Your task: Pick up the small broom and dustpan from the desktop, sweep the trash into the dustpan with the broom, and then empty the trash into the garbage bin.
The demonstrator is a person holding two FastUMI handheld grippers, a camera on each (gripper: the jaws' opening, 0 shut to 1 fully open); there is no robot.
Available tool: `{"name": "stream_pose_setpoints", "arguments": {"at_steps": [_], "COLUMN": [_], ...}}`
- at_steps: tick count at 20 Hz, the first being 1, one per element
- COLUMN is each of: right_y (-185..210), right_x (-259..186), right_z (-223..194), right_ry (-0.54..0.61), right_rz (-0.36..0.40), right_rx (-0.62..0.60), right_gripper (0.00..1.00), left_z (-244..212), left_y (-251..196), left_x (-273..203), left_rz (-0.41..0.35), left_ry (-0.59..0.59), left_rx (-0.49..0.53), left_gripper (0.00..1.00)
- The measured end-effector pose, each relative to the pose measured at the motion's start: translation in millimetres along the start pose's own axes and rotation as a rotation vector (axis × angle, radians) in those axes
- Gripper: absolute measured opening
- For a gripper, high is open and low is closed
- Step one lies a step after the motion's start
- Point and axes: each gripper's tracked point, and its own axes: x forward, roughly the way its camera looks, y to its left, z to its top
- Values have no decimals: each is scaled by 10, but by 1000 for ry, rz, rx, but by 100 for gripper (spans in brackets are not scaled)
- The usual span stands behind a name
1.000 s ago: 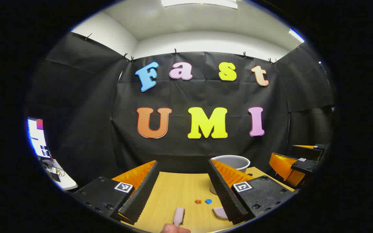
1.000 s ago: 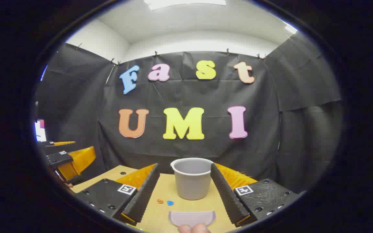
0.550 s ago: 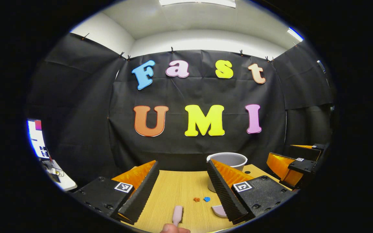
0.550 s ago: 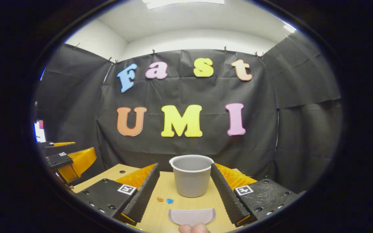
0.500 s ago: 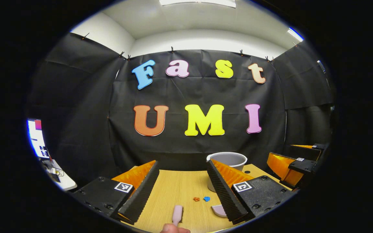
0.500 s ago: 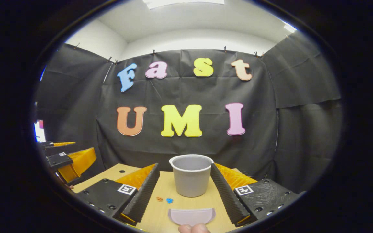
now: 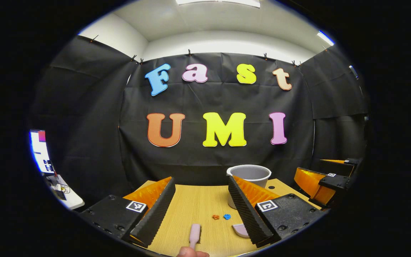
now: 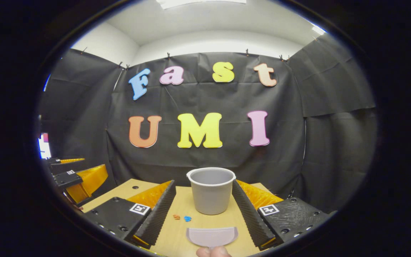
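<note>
Lying flat on desk (image 8: pixel 177 235): dustpan (image 8: pixel 211 236), near bin (image 8: pixel 211 191).

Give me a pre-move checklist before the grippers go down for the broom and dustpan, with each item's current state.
1. Left gripper open, broom lying between its fingers' line: ok.
2. Right gripper open, dustpan centred ahead of it: ok.
3. Broom and dustpan lying on the table, neither gripped: ok.
4. Trash, an orange bit and a blue bit, on the table left of the dustpan: ok.
5. Bin upright behind the dustpan, mouth open: ok.
6. Broom bristles free and undamaged: cannot tell, just the handle end shows.
</note>
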Motion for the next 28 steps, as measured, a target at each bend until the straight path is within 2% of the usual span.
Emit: {"name": "stream_pose_setpoints", "arguments": {"at_steps": [6,10,11,13,14,15,16,20,28], "right_y": [-38,-53,-65,-123,-144,-155,-166,-229,-379], "right_x": [40,78,93,115,106,108,103,83,83], "right_z": [-120,-367,-461,-684,-806,-948,-1108,-1791,-2940], "right_ry": [33,100,122,167,190,220,250,377,607], "right_rz": [-7,2,2,-5,-7,-5,-4,-3,-8], "right_rx": [8,14,16,15,15,14,13,-13,-36], "right_gripper": [95,95,92,98,95,98,95,98,96], "left_z": [-84,-104,-109,-135,-152,-157,-179,-228,-255], "left_y": [12,-2,-6,3,-2,15,22,37,142], "left_x": [33,50,62,82,81,89,98,112,88], "left_rz": [-2,-7,-8,-9,-9,-9,-9,-7,17], "left_ry": [16,16,19,22,23,26,30,41,47], "left_rx": [-3,-1,-1,0,-1,-2,-4,-2,11], "left_gripper": [96,96,96,96,96,96,96,96,96]}}
